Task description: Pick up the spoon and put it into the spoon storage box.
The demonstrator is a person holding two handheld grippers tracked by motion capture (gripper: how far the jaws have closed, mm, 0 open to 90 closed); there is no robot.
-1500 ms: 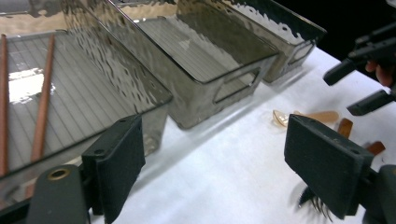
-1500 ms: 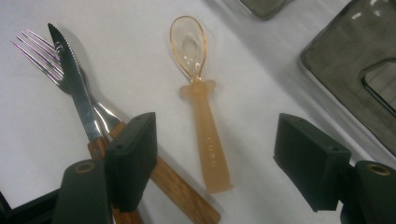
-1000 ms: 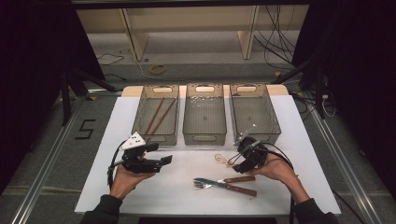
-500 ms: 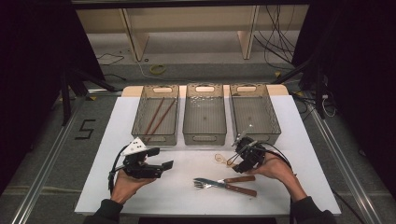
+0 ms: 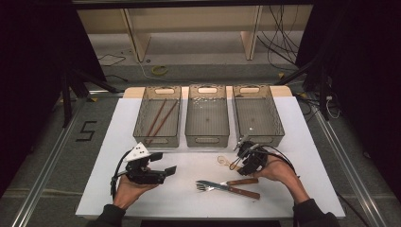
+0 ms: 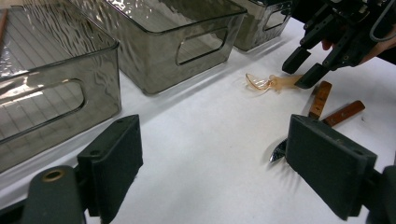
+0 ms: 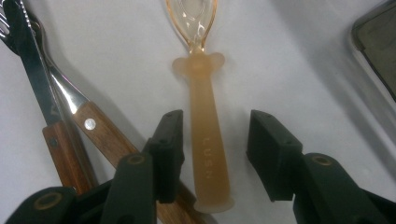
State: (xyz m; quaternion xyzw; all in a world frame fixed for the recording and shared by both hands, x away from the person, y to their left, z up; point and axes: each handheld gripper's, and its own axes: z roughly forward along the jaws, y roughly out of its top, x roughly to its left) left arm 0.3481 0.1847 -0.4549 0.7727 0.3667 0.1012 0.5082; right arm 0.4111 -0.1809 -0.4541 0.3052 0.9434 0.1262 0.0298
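A translucent amber spoon [image 7: 205, 140] lies flat on the white table [image 5: 189, 198], its bowl pointing away from my right gripper [image 7: 215, 128]. The right gripper's jaws straddle the spoon's handle and have just been closing. The left pad is nearly at the handle, and a gap remains at the right pad. In the high view the spoon [image 5: 223, 161] lies just left of the right gripper [image 5: 238, 164]. My left gripper [image 5: 165, 163] is held open above the table's left front with nothing between its jaws. From it I see the spoon [image 6: 268, 83] and the right gripper [image 6: 303, 69].
A fork [image 5: 208, 185] and a knife [image 5: 243, 191], both wooden-handled, lie crossed just in front of the spoon; the fork's handle [image 7: 102, 135] passes under the right gripper's left jaw. Three smoky clear bins [image 5: 206, 137] stand in a row behind; the left one holds chopsticks [image 5: 158, 118].
The right gripper's jaws have narrowed around the spoon's handle. Both hands stay nearly where they were.
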